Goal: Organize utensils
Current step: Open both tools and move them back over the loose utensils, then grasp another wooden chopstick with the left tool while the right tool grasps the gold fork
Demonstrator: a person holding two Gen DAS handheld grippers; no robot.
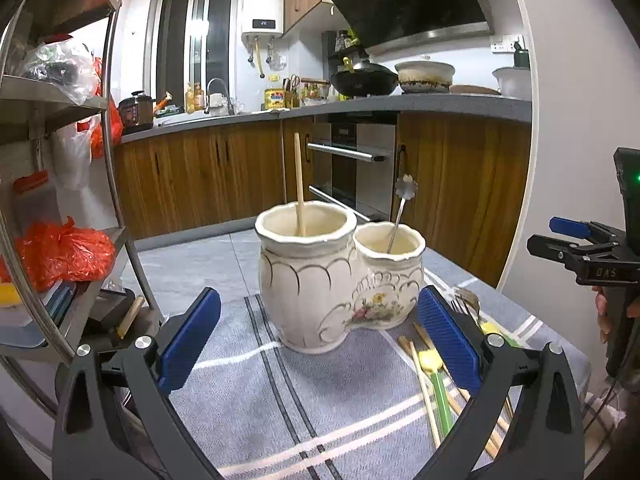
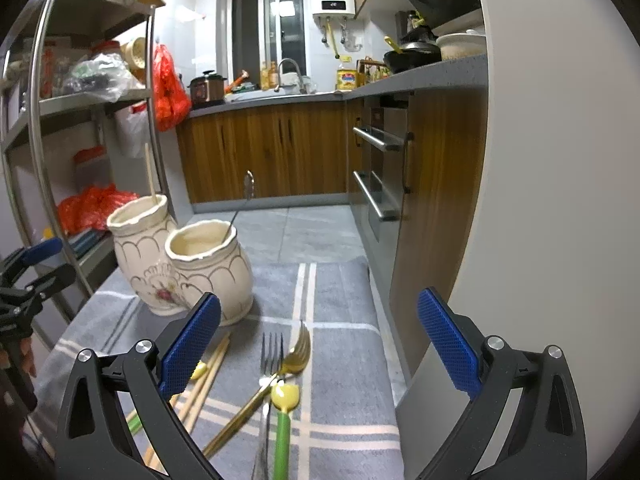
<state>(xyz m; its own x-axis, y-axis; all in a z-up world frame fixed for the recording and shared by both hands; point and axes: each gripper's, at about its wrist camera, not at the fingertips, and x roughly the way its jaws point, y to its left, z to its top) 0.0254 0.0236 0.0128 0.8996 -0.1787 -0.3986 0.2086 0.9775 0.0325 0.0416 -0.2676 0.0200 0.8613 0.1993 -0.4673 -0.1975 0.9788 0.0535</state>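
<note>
A cream double-pot ceramic holder (image 1: pixel 336 280) stands on a grey striped cloth (image 1: pixel 280 408); it also shows in the right wrist view (image 2: pixel 184 268). One wooden chopstick (image 1: pixel 299 184) stands in its larger pot, a silver spoon (image 1: pixel 400 212) in the smaller. My left gripper (image 1: pixel 320 336) is open and empty, just in front of the holder. My right gripper (image 2: pixel 320 340) is open and empty above loose utensils: a silver fork (image 2: pixel 269 364), a gold fork (image 2: pixel 280 372), a green-handled yellow utensil (image 2: pixel 284 412) and chopsticks (image 2: pixel 208 380). The right gripper also shows in the left wrist view (image 1: pixel 576 244).
A metal shelf rack (image 2: pixel 80 120) with bags stands at the left. Wooden cabinets (image 2: pixel 280 148) and an oven (image 2: pixel 380 168) line the back and right. A white wall (image 2: pixel 540 200) rises close on the right. The cloth's right edge (image 2: pixel 380 320) drops to the floor.
</note>
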